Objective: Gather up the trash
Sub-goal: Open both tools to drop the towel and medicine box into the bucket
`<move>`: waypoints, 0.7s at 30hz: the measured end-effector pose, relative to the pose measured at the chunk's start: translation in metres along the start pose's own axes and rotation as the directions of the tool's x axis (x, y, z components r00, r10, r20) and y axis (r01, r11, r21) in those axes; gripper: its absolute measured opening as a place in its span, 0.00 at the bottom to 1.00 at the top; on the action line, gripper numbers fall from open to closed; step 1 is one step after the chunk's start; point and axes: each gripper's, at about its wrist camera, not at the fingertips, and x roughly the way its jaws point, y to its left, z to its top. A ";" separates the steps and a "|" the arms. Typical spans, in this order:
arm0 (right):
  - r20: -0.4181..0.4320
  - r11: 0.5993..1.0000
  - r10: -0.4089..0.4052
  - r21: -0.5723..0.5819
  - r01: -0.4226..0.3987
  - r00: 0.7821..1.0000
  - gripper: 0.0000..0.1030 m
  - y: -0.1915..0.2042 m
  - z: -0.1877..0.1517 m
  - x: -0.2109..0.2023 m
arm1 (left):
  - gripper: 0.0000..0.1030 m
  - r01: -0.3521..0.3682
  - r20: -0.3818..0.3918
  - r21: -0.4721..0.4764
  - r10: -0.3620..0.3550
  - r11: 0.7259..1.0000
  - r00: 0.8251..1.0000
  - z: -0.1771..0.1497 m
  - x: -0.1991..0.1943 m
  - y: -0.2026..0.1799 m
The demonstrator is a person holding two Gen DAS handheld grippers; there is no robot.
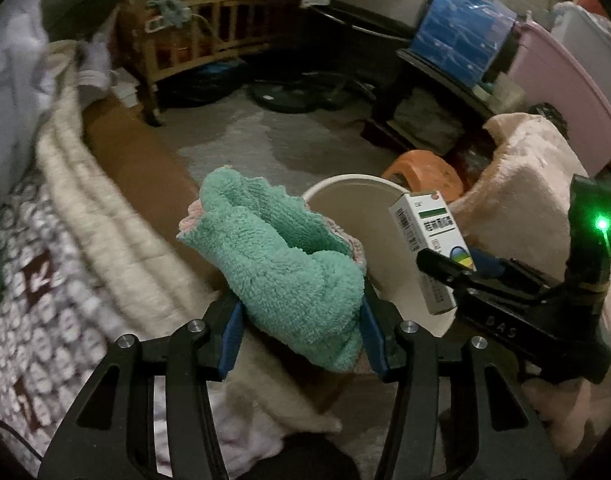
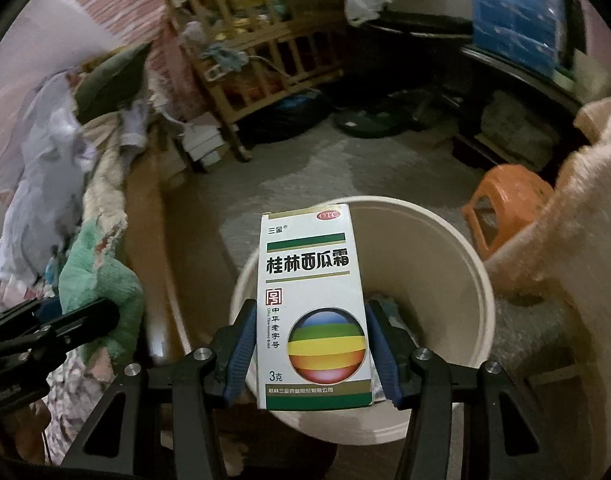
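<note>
— Two things are held at once, then? Which is the trash?

— One is the small white medicine box (image 2: 313, 312), printed with Chinese characters, green bars and a striped ball. The right gripper (image 2: 311, 344) has its jaws pinching the box by its two long sides, low down, so the box stands upright above the open mouth of the white bucket (image 2: 481, 280).

— Is the box touching the bucket?

— It hangs over the opening, clear of the rim as far as the right wrist view tells. Something dark and crumpled lies at the bucket's bottom, too dim to name. From the left wrist view the same box (image 1: 427, 240) shows its barcode side, beside the bucket (image 1: 345, 192).

— And the other hand?

— The left gripper (image 1: 301, 332) has its jaws pressed into a teal fluffy cloth (image 1: 281, 264) with a pink underside, which bulges up between the blue pads (image 1: 231, 340). The cloth is just left of the bucket and partly in front of it. In the right wrist view the cloth (image 2: 101, 280) and left gripper sit at the left edge.

— What lies around them?

— An orange plastic stool (image 2: 505, 204) stands on the grey floor just beyond the bucket. A pale pink blanket (image 2: 585, 248) drapes at the right. Bedding (image 1: 85, 216) is heaped along the left, over a brown bed frame. Farther back stands a wooden crib (image 2: 265, 64) full of clutter, and a blue drawer unit (image 1: 461, 28) sits on a dark shelf at the right.
</note>
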 end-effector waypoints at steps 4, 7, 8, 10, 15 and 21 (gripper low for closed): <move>-0.008 0.999 -0.014 0.036 0.014 1.000 0.50 -0.018 -0.001 0.004 | 0.50 0.056 -0.015 -0.014 -0.056 0.998 0.998 0.005 0.012 -0.008; -0.016 0.999 -0.023 0.045 0.023 1.000 0.50 -0.024 -0.002 0.007 | 0.50 0.080 -0.011 -0.011 -0.080 0.997 0.997 0.008 0.017 -0.013; -0.019 0.999 -0.029 0.046 0.029 0.999 0.50 -0.026 -0.002 0.008 | 0.51 0.090 -0.010 -0.010 -0.090 0.996 0.996 0.009 0.019 -0.014; -0.021 0.998 -0.035 0.053 0.037 0.999 0.50 -0.031 -0.003 0.010 | 0.52 0.112 -0.011 -0.011 -0.112 0.994 0.994 0.010 0.021 -0.015; -0.039 0.994 -0.069 0.083 0.072 0.997 0.57 -0.040 -0.003 0.017 | 0.64 0.178 -0.010 -0.037 -0.178 0.983 0.984 0.012 0.025 -0.014; -0.041 0.990 -0.045 0.134 0.050 0.998 0.67 -0.043 -0.005 0.017 | 0.67 0.168 0.000 -0.052 -0.168 0.984 0.986 0.011 0.019 -0.009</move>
